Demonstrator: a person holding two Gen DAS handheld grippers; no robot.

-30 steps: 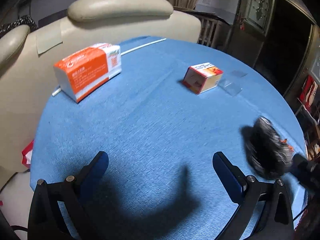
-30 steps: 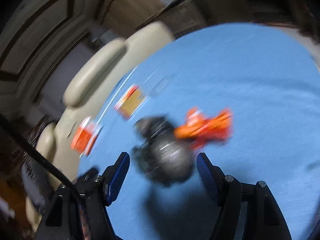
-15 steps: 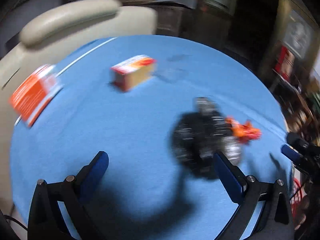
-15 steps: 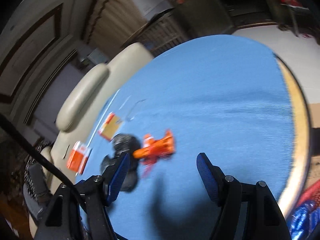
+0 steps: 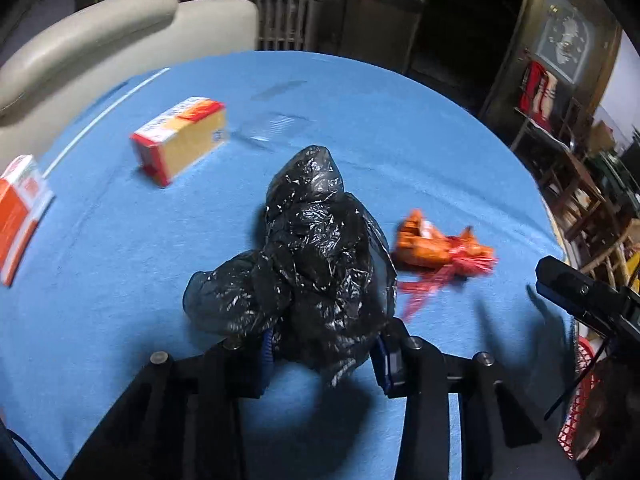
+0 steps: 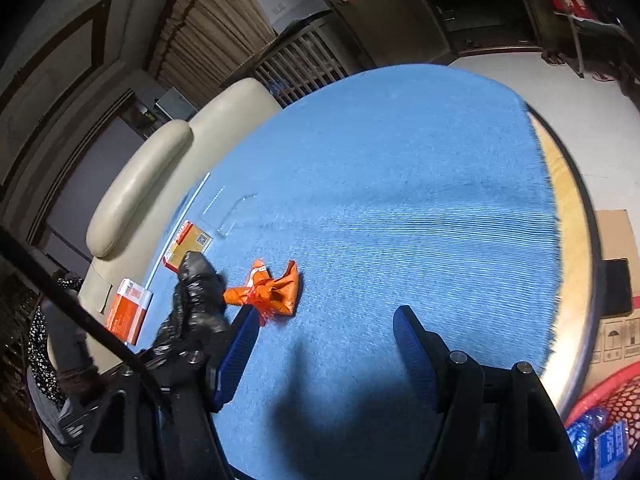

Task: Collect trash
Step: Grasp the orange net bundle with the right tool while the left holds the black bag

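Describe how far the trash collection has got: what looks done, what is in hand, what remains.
Done: nothing looks collected yet. In hand: the left gripper has just closed on the black bag; the right gripper is open and empty over the blue cloth. Left: the orange wrapper beside the bag, the small box and the orange pack still lie on the cloth.
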